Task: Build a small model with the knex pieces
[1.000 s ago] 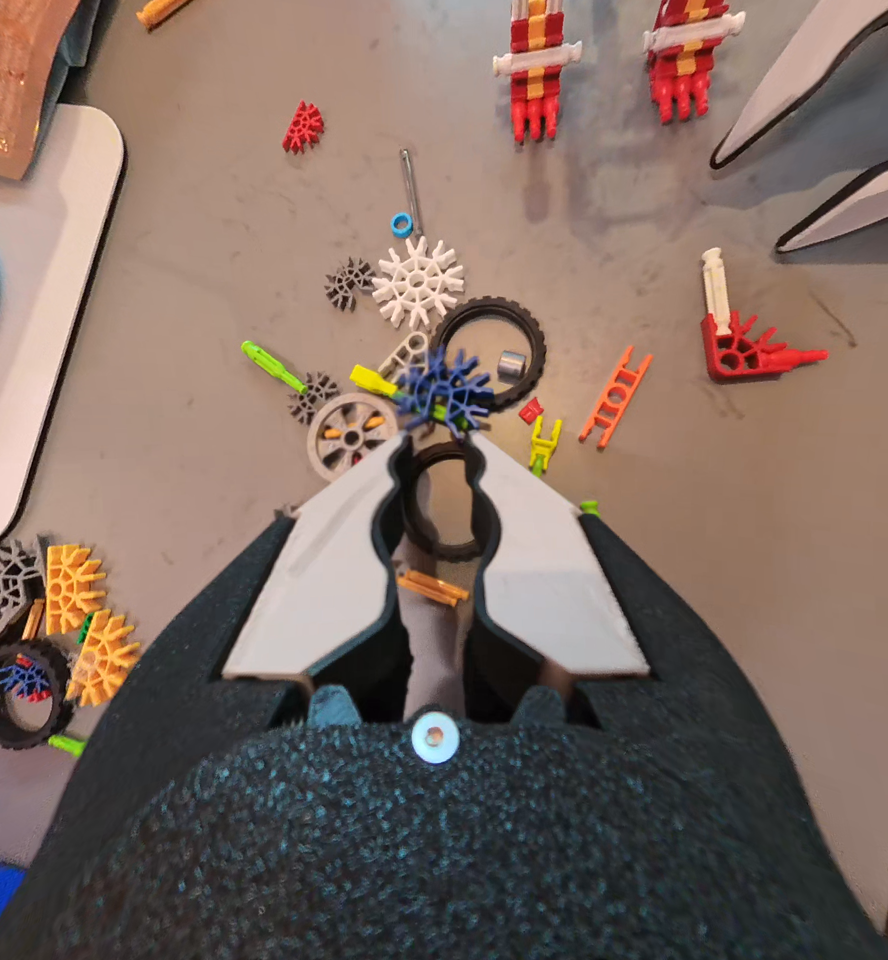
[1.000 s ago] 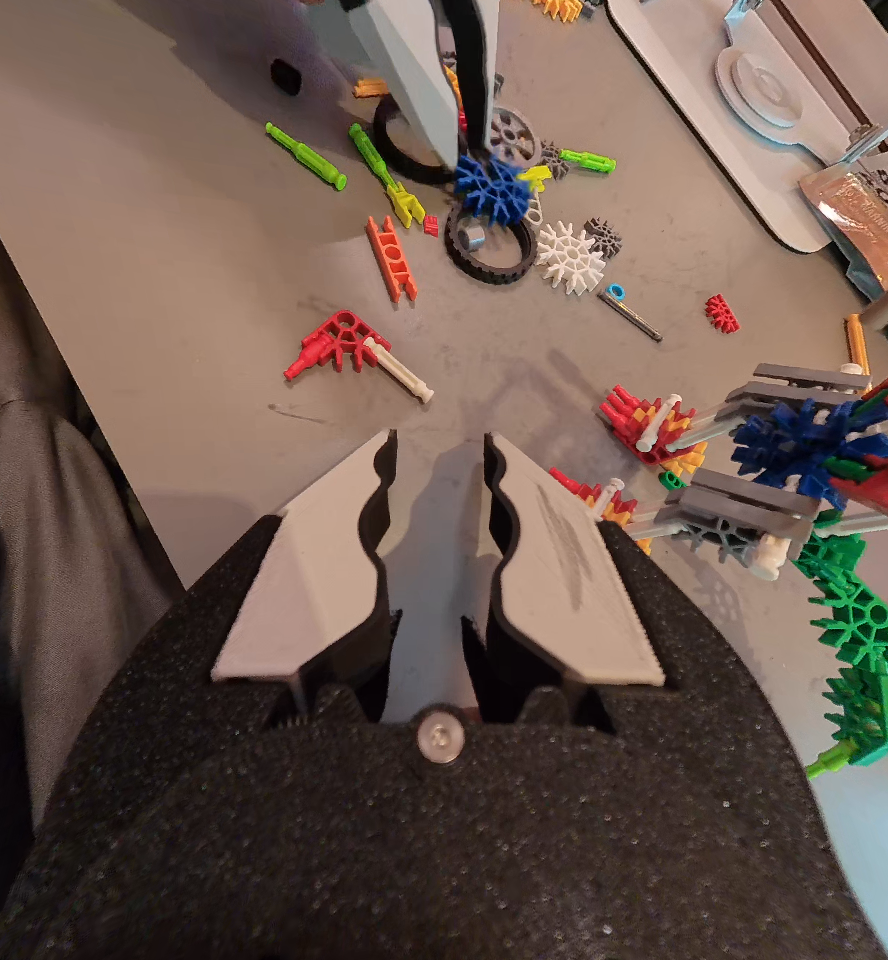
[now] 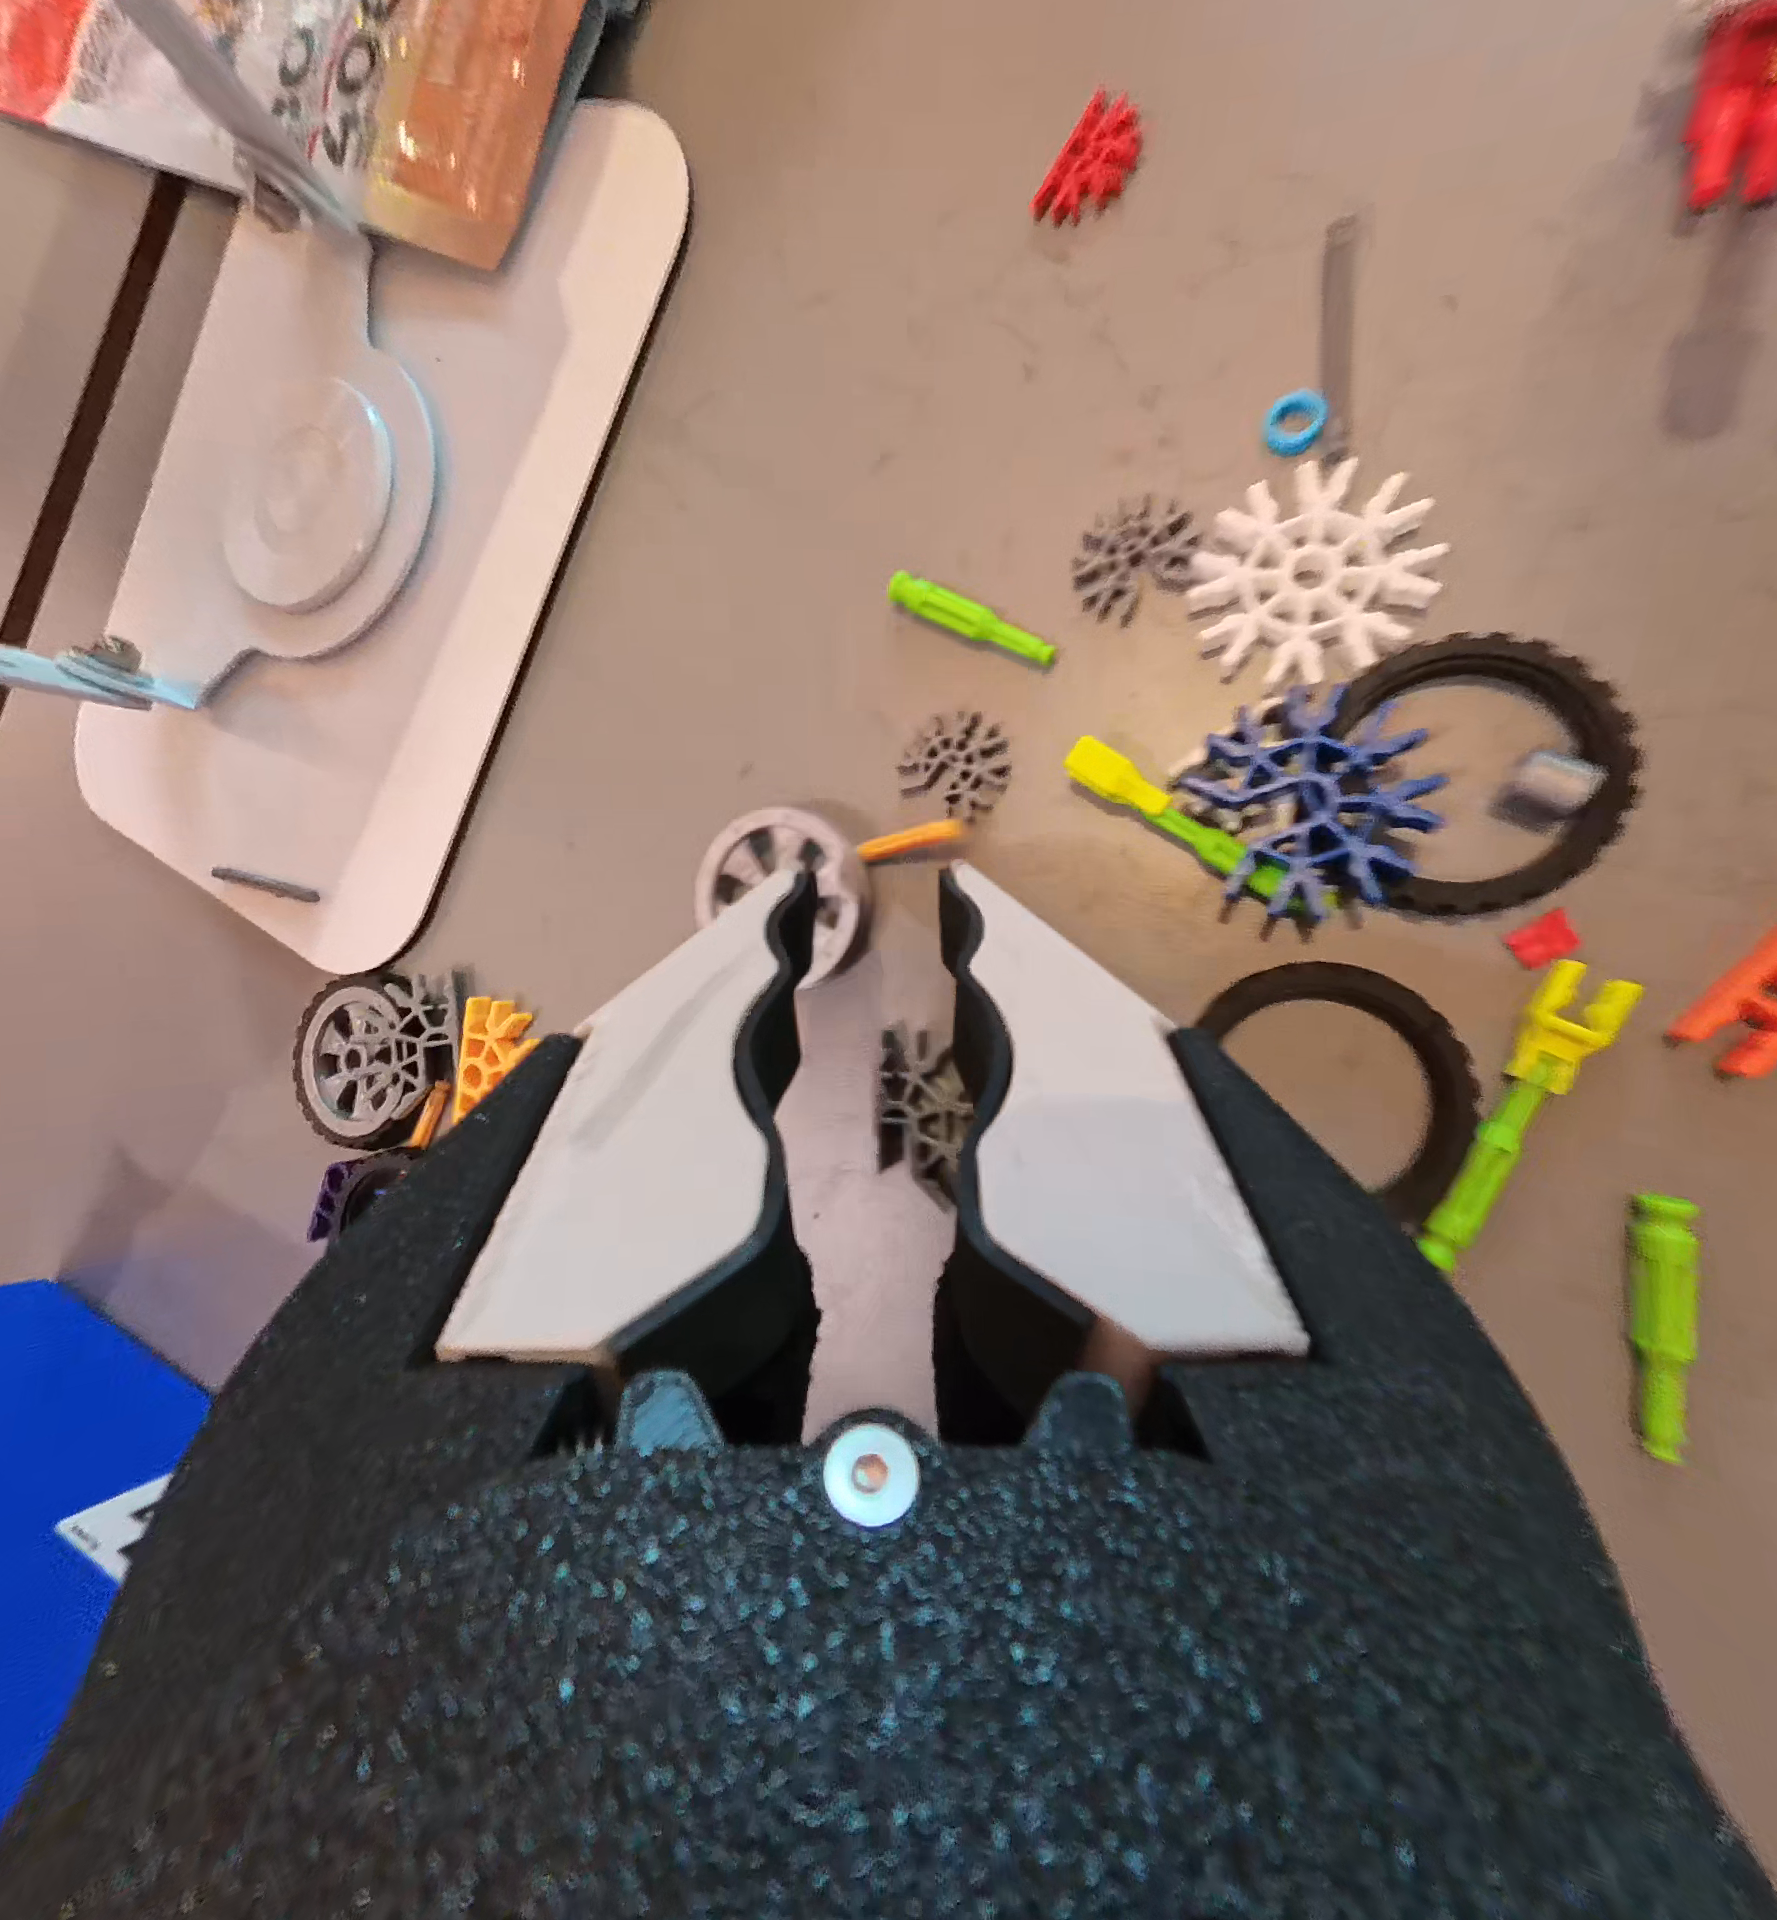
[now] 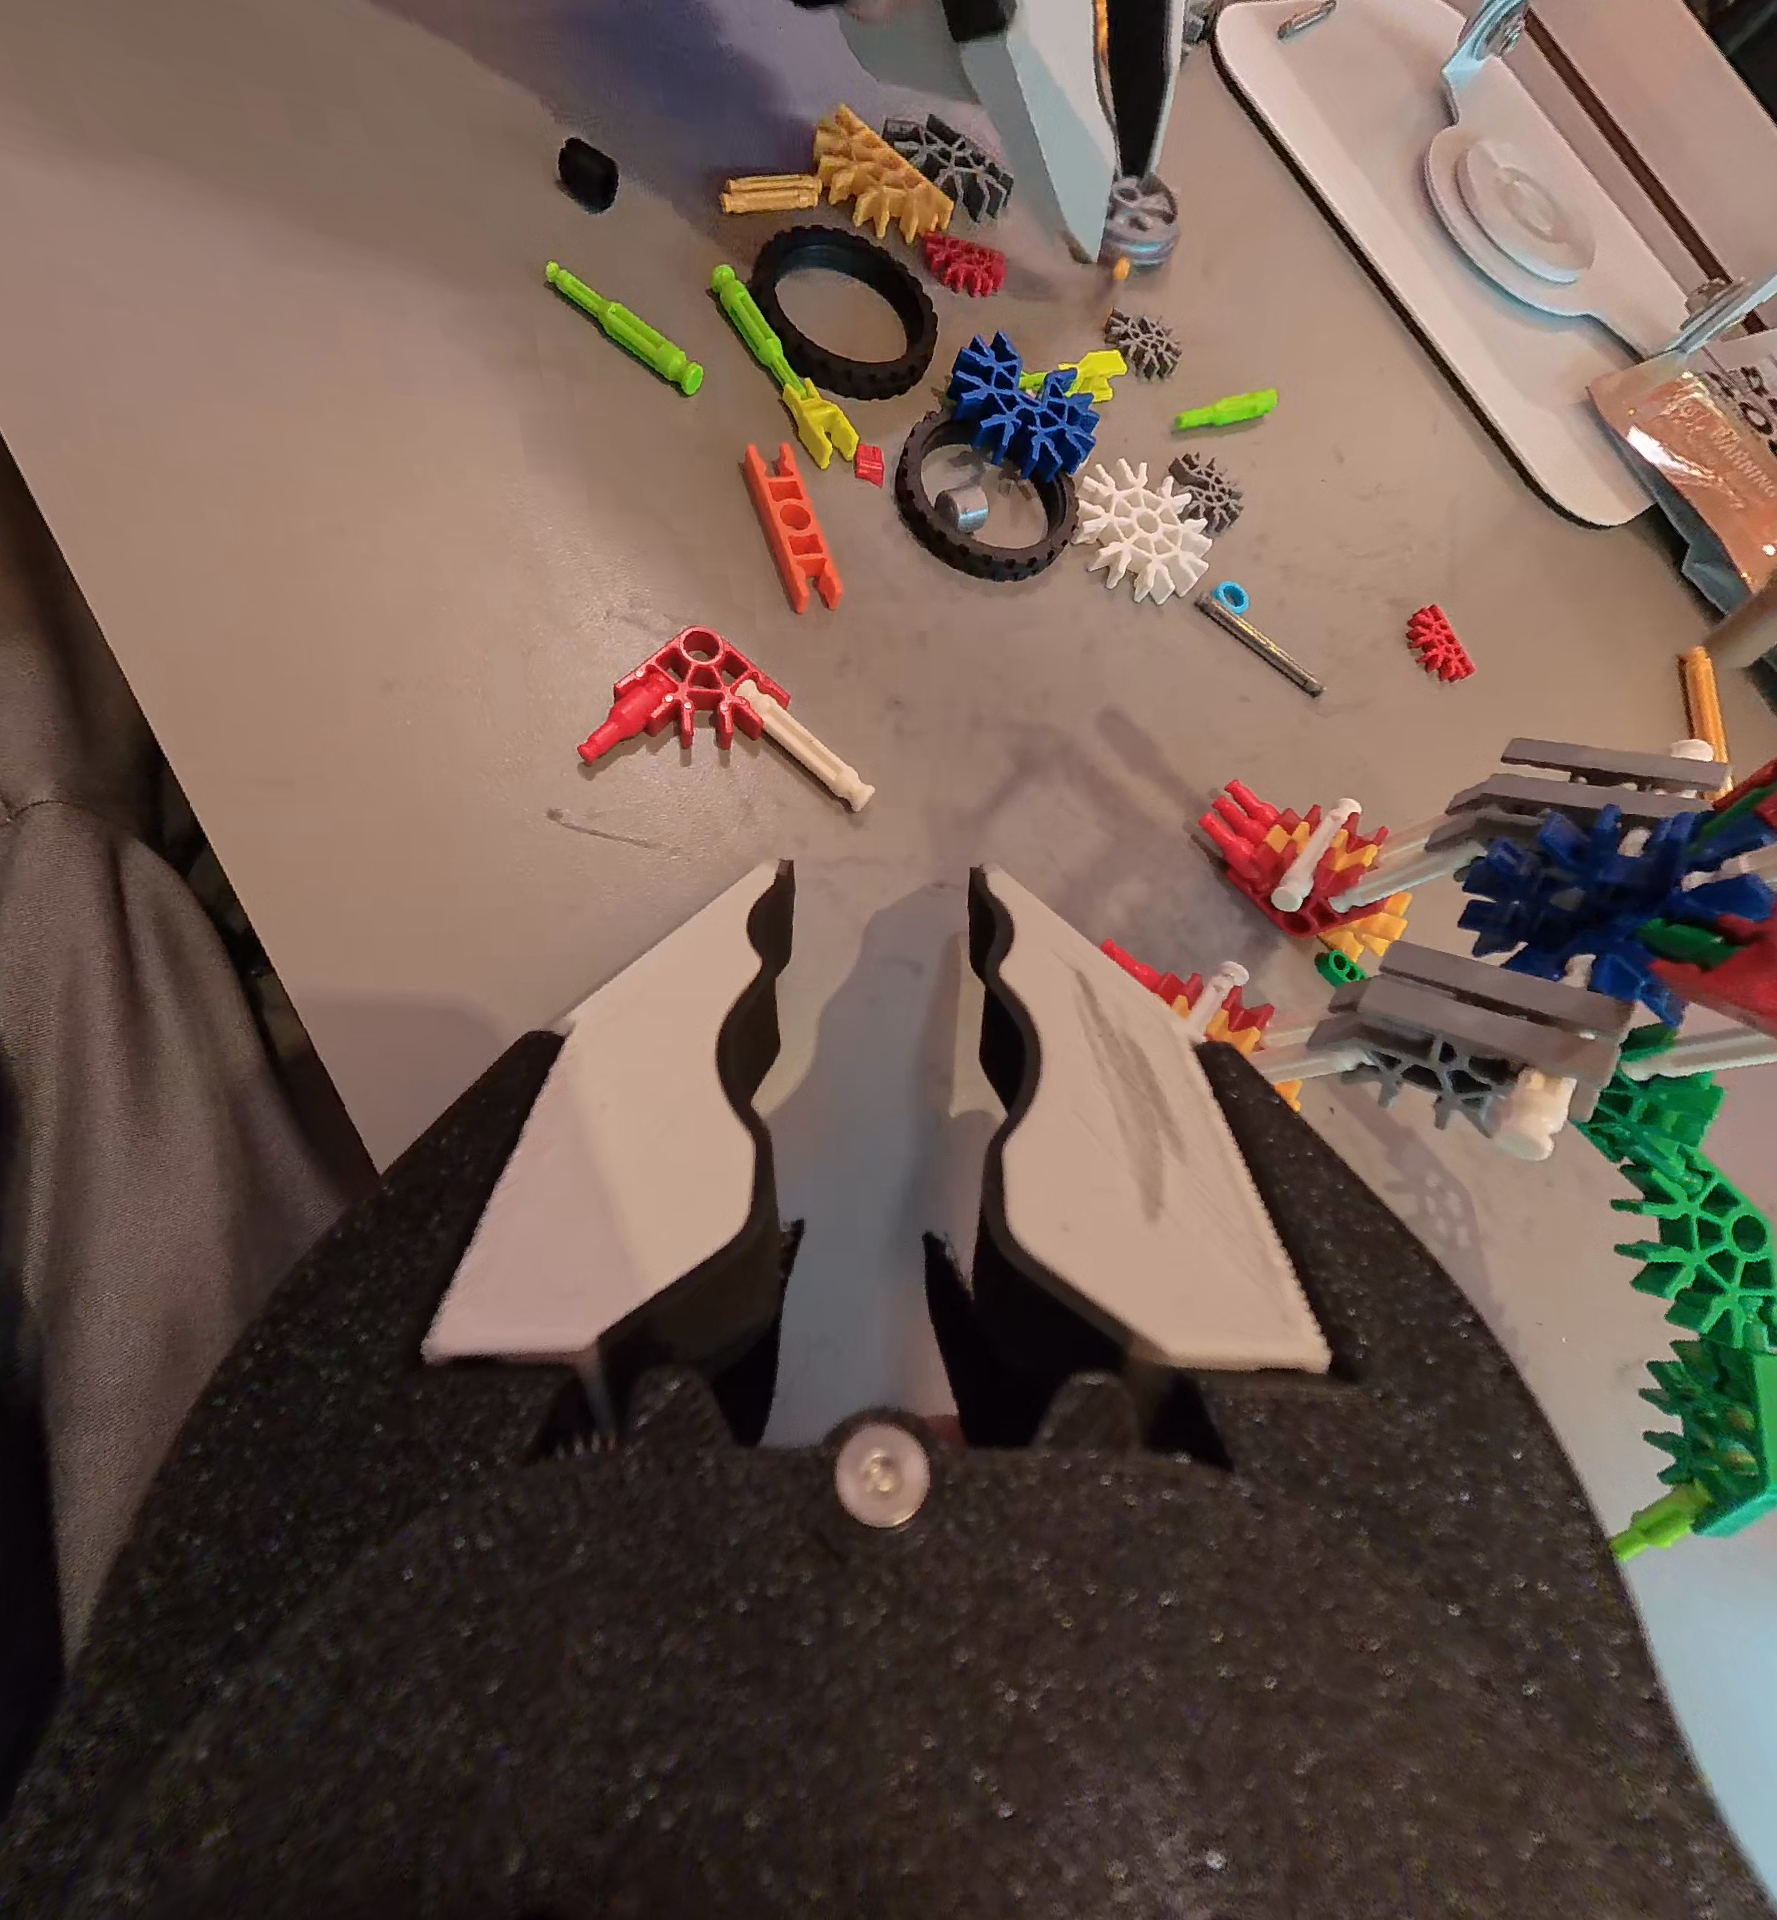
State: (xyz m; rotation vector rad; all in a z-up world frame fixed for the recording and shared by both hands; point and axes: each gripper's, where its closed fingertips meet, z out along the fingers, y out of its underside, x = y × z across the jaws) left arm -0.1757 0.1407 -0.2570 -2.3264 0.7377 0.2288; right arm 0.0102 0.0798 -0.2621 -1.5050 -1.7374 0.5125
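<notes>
Left hand-held gripper hovering low over the grey surface, jaws parted and gripping nothing; left fingertip overlapping the small grey wheel hub, contact impossible to tell; small orange rod just beyond the tips; dark grey snowflake connector seen between the fingers on the surface; black tyre ring just to the right; blue snowflake connector lying over a second tyre farther off; white board to the left. Right hand-held gripper also spread apart and empty, poised above bare surface; red corner connector with white rod ahead of it; multicoloured built assembly close by on the right, apart from the fingers.
</notes>
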